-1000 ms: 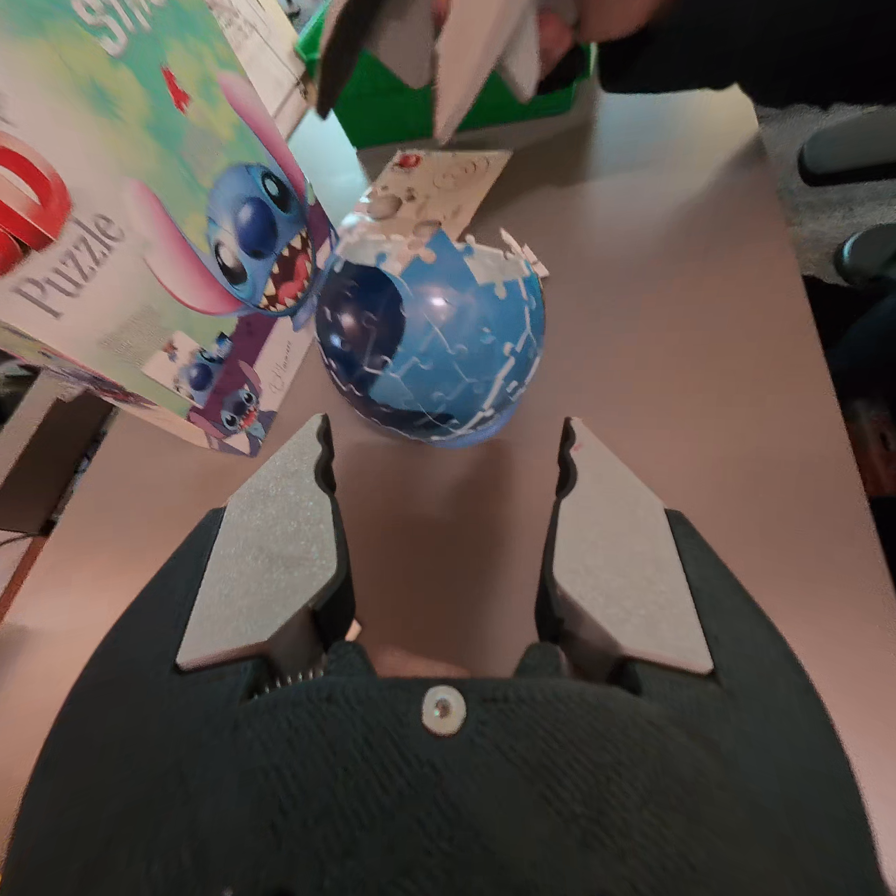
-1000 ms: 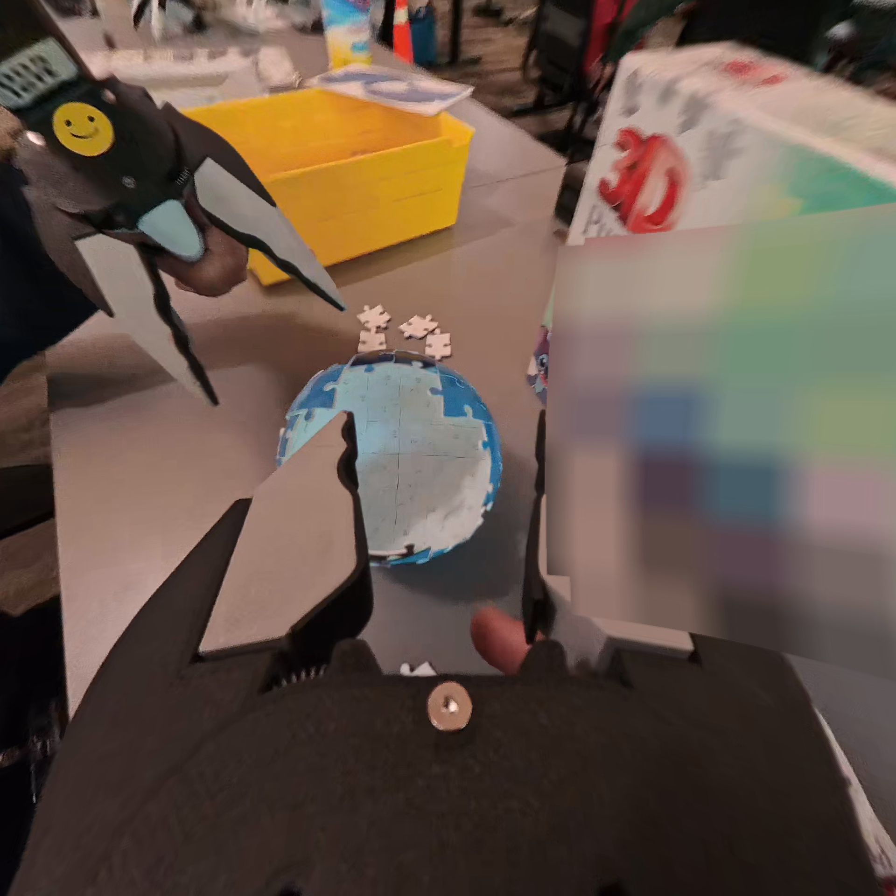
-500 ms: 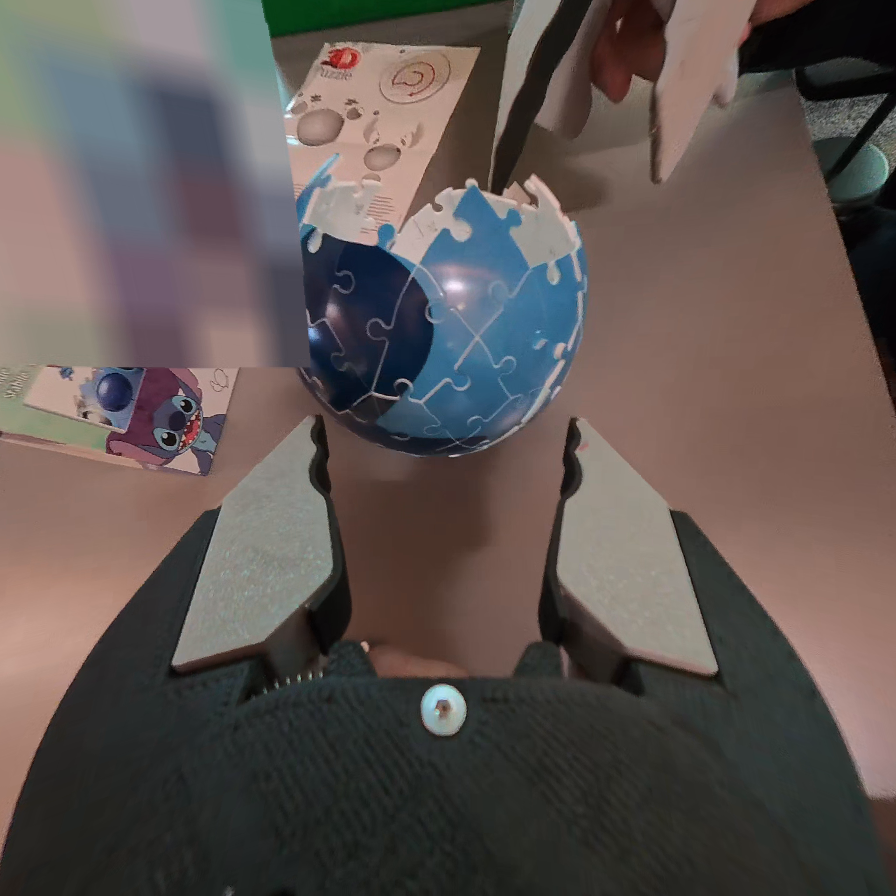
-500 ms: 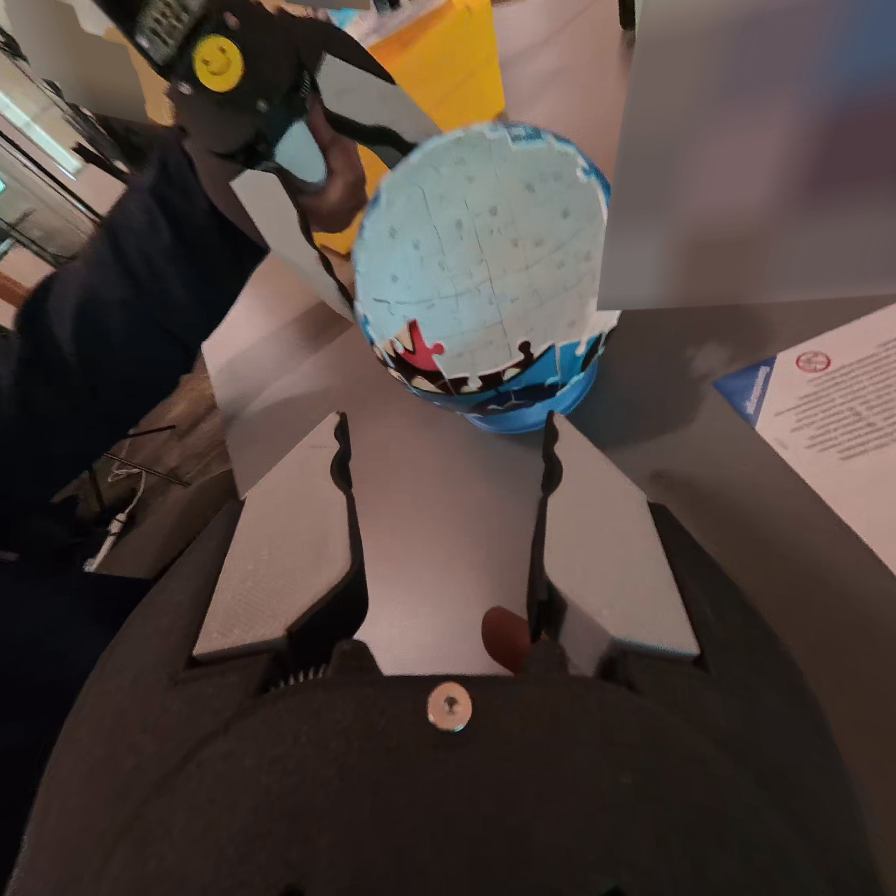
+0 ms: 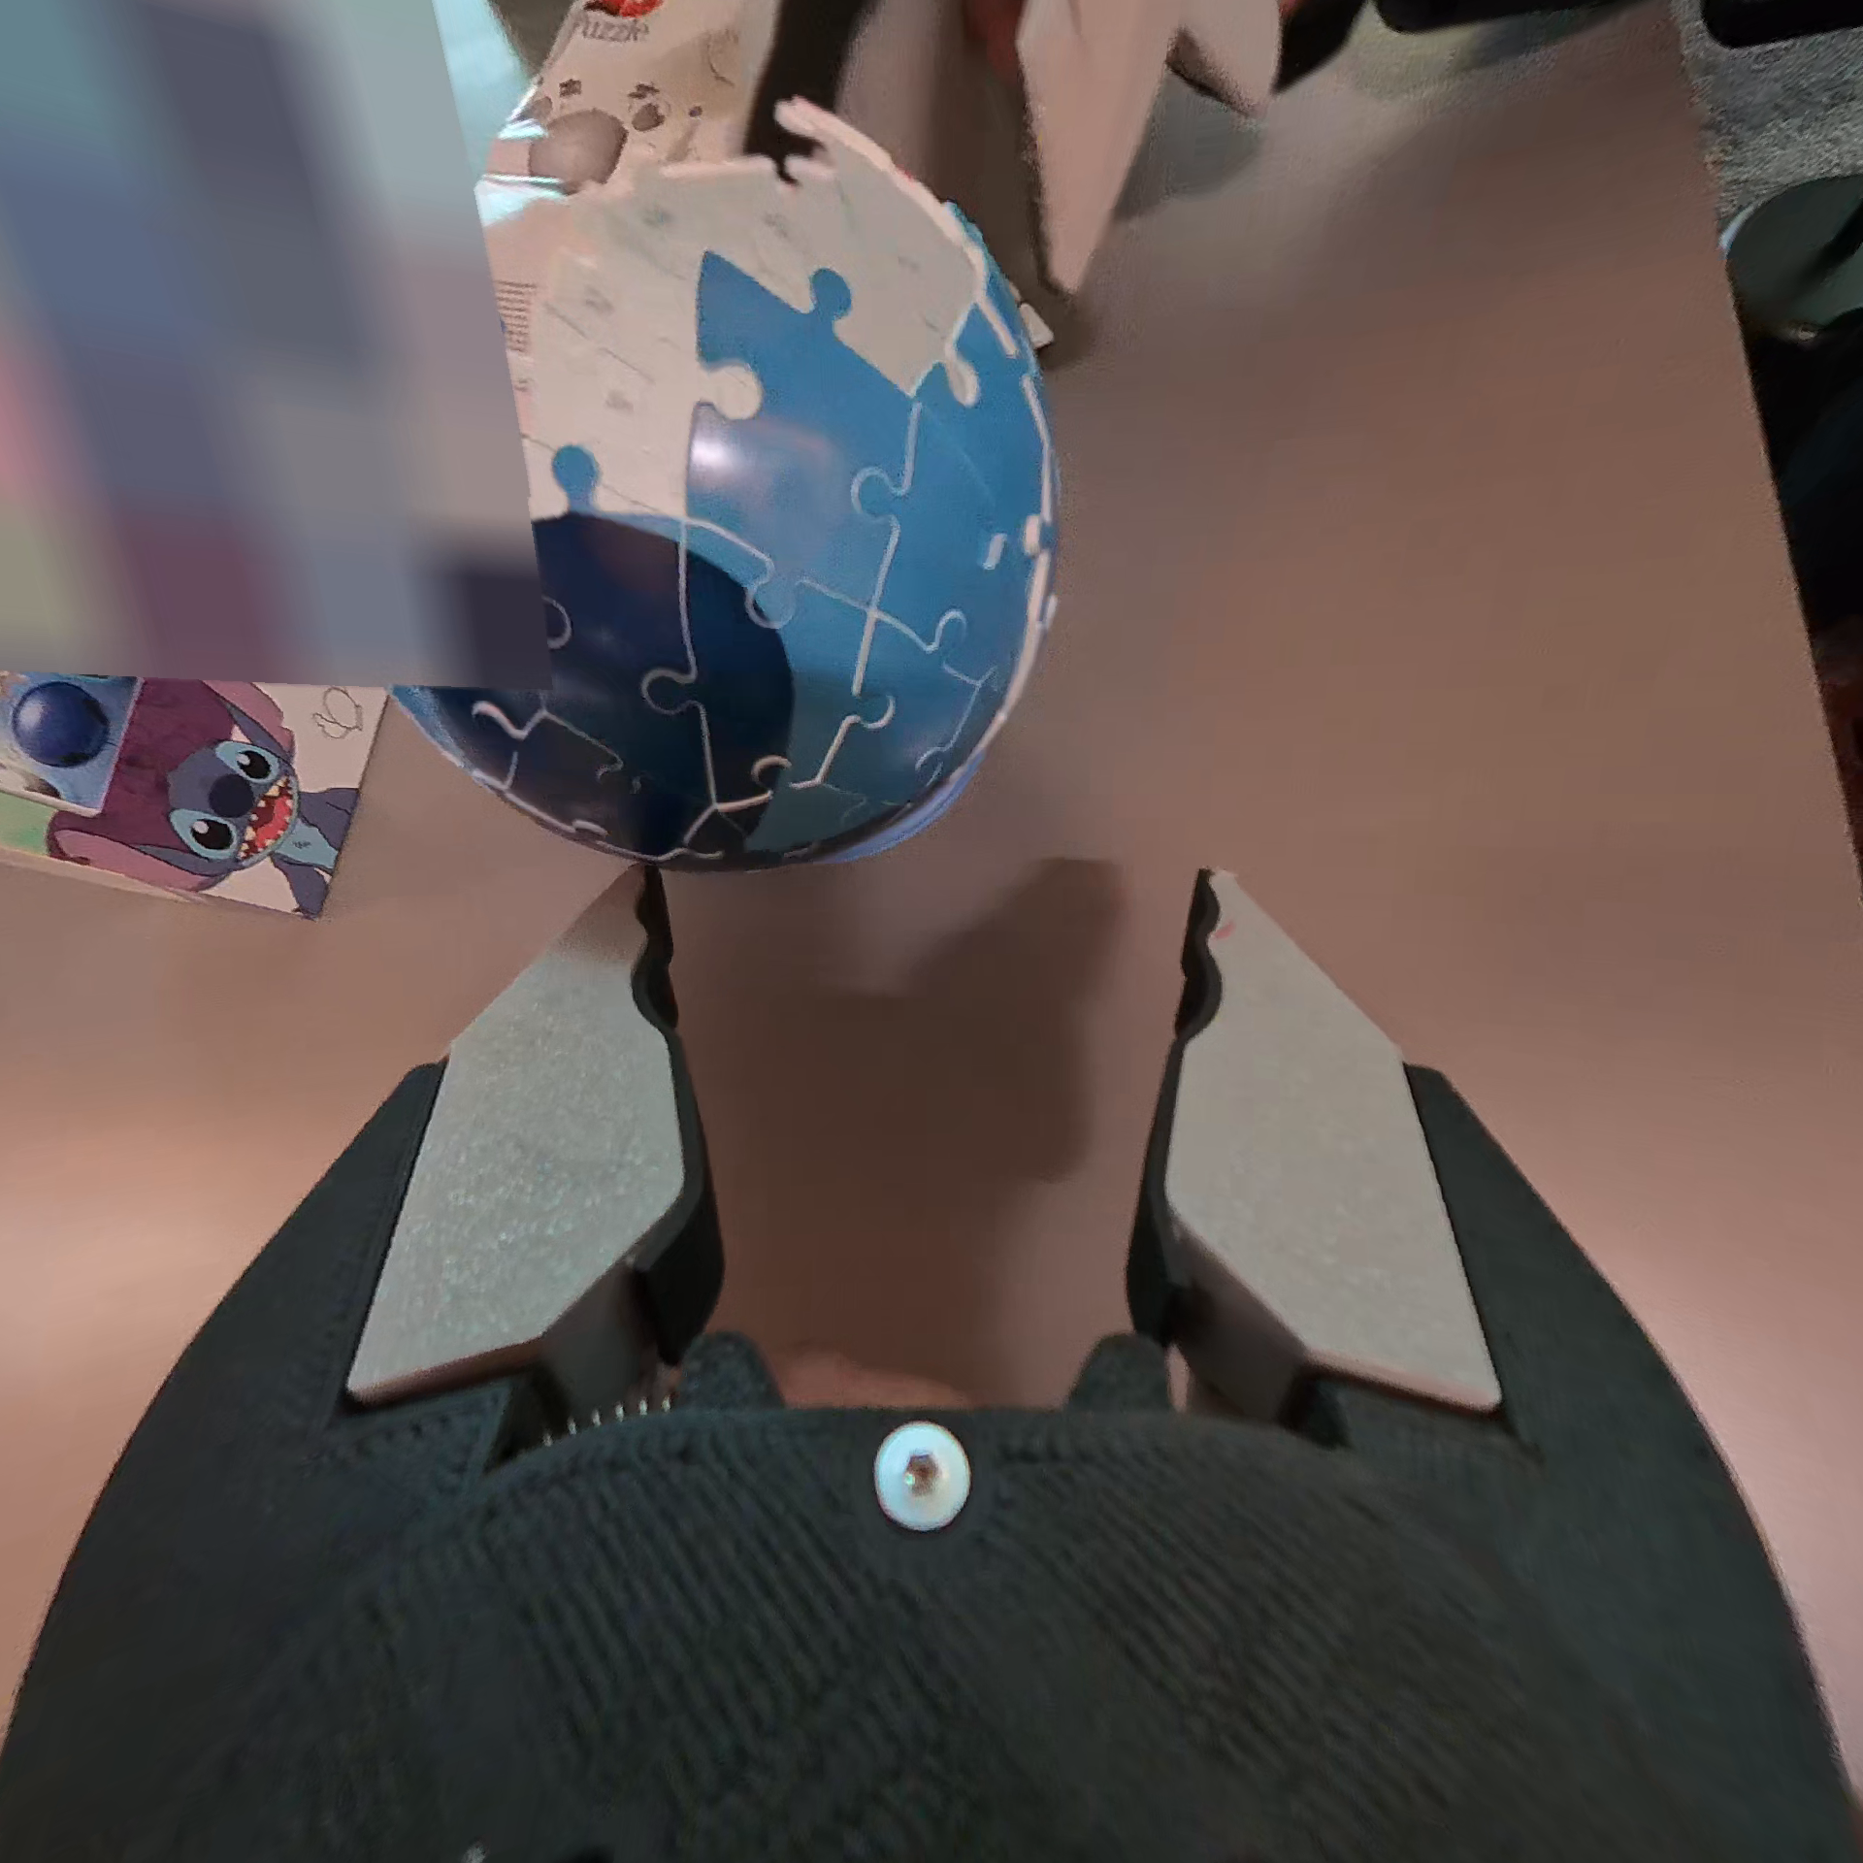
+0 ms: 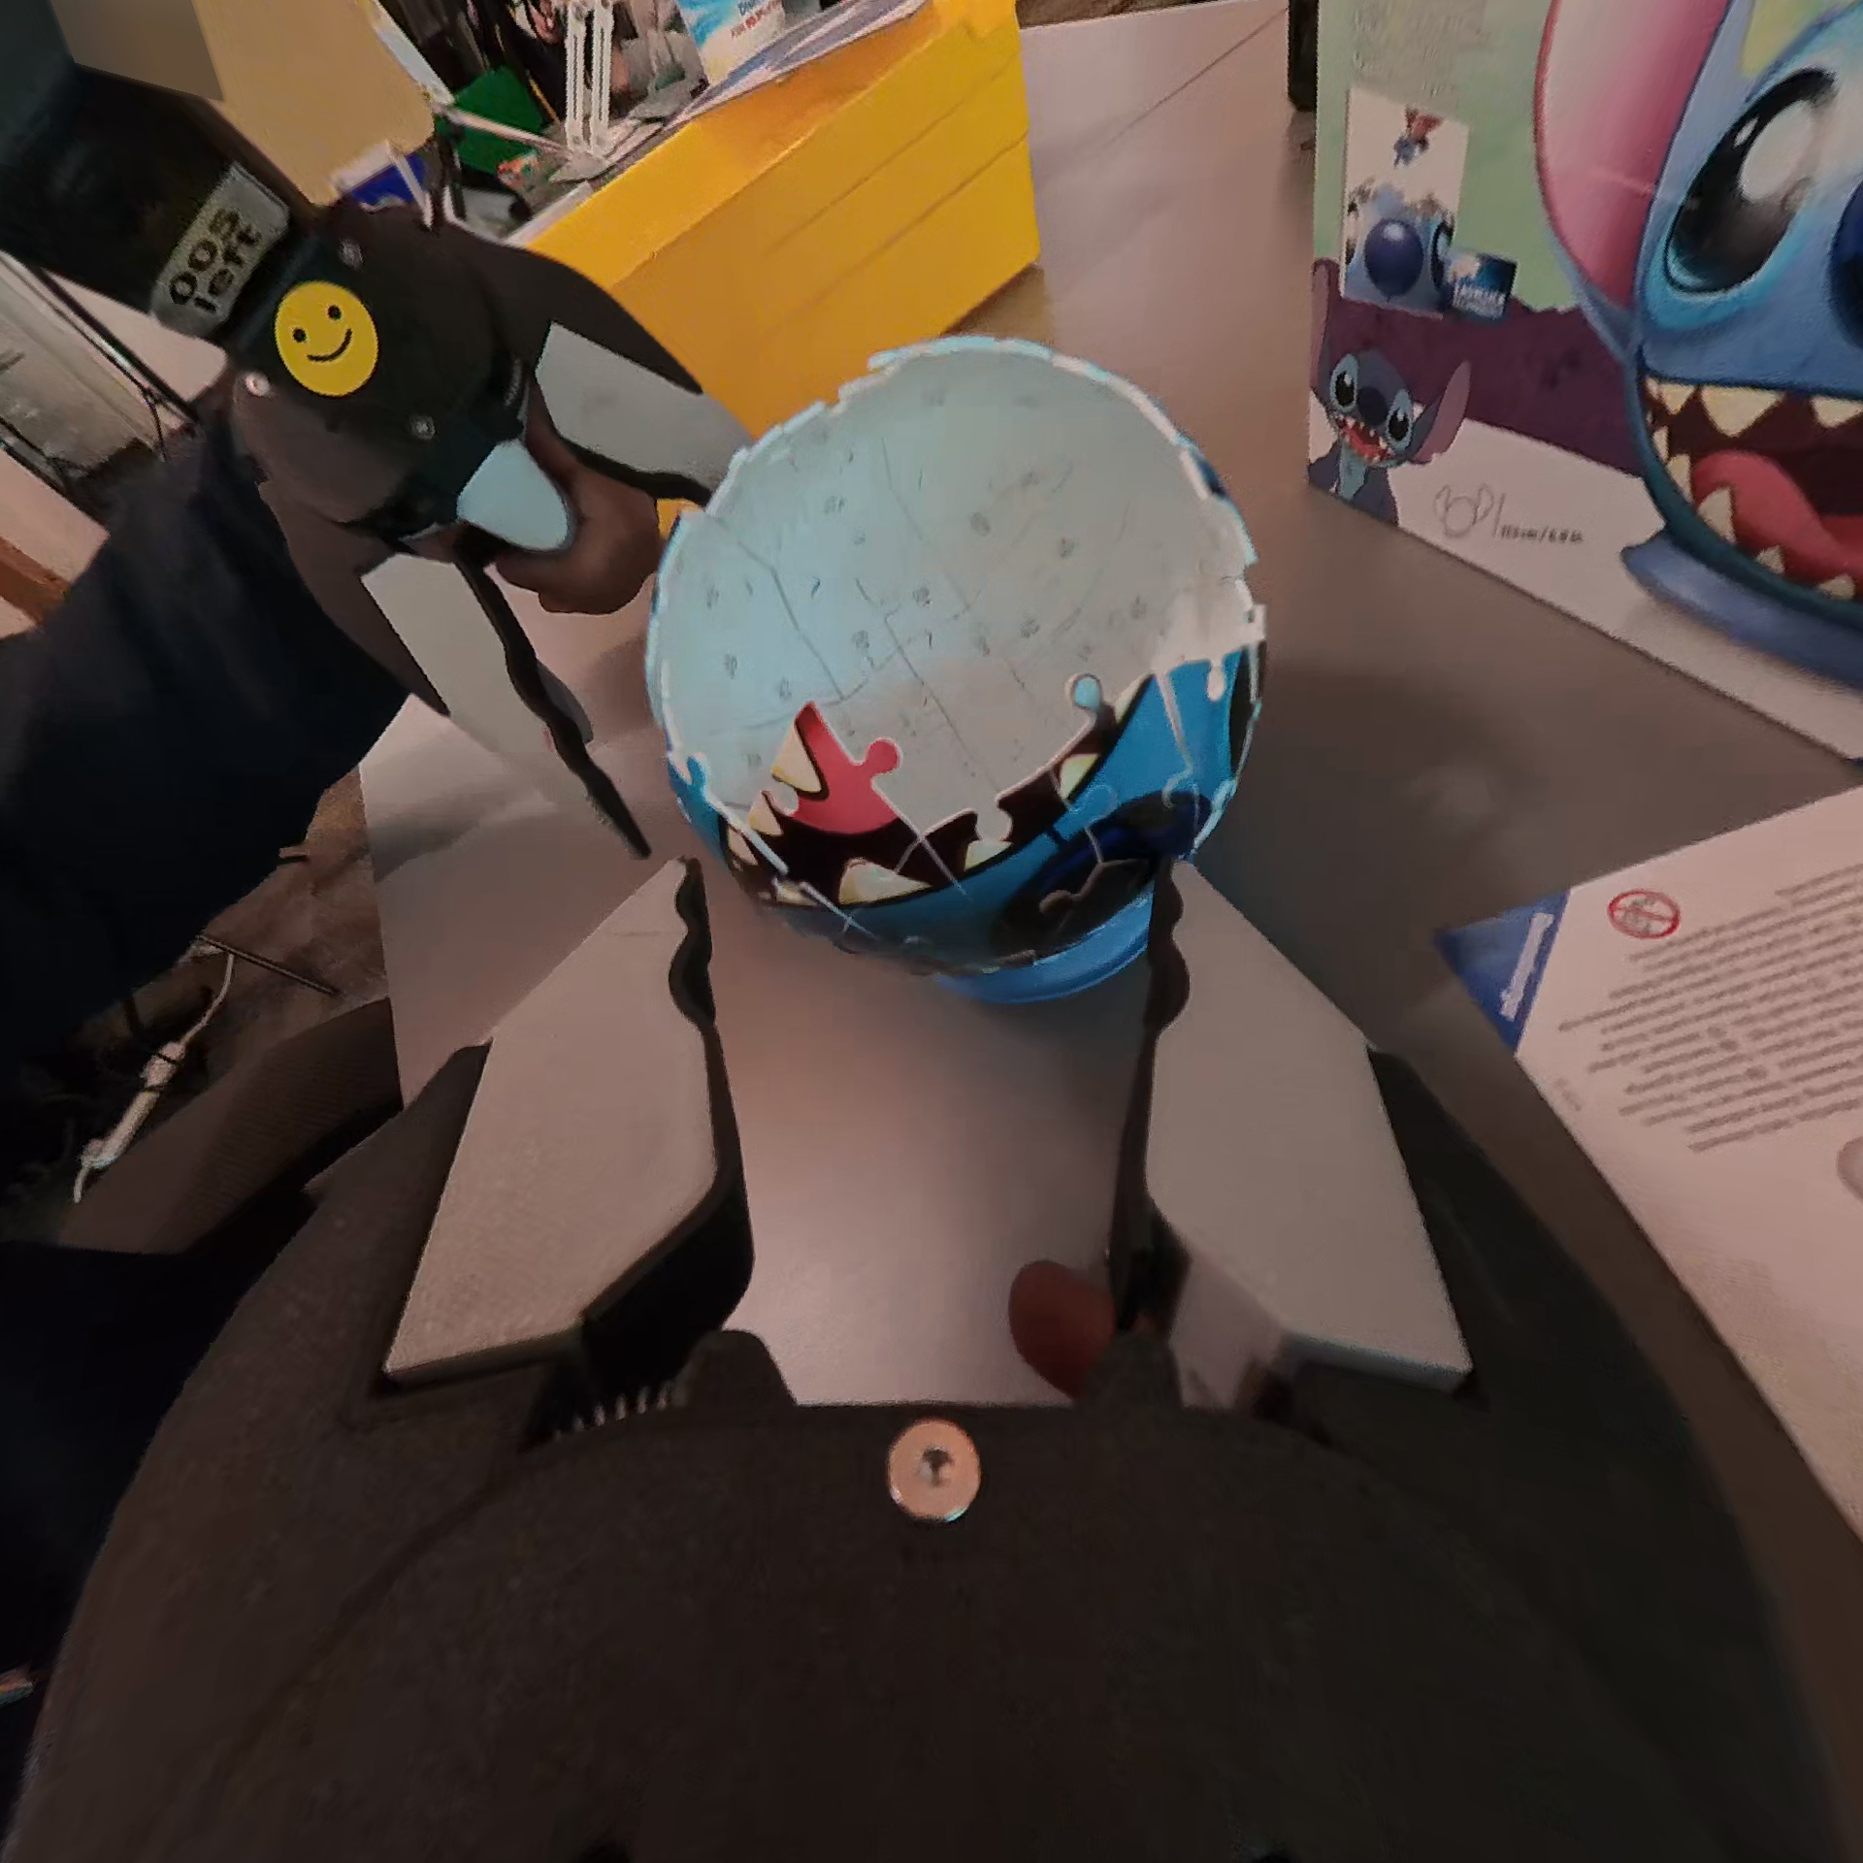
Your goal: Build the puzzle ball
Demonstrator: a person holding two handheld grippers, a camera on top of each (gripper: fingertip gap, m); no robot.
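Note:
The puzzle ball [image 5: 806, 565] is a partly built blue shell, open at the top, with the white inner side of its pieces showing. In the right wrist view the ball [image 6: 948, 625] rests on a blue ring stand [image 6: 1059, 978] on the table. My left gripper [image 5: 922, 887] is open and empty, its left fingertip close to the ball's lower edge. My right gripper [image 6: 927, 877] is open and empty, its tips just short of the ball's base. The left gripper's fingers [image 6: 444, 645] also show beside the ball on its far left.
The printed puzzle box [image 6: 1613, 403] stands to the right of the ball, and also shows in the left wrist view [image 5: 202, 796]. A paper instruction sheet [image 6: 1714, 1059] lies at the right. A yellow bin [image 6: 837, 222] stands behind. The table edge [image 6: 383, 806] runs at the left. The left gripper's tips are roughly 11 cm from the right gripper's.
Both grippers have come closer to the ball, and it fills more of each view. The right gripper has come down from above it to its side. Both jaws stay open.

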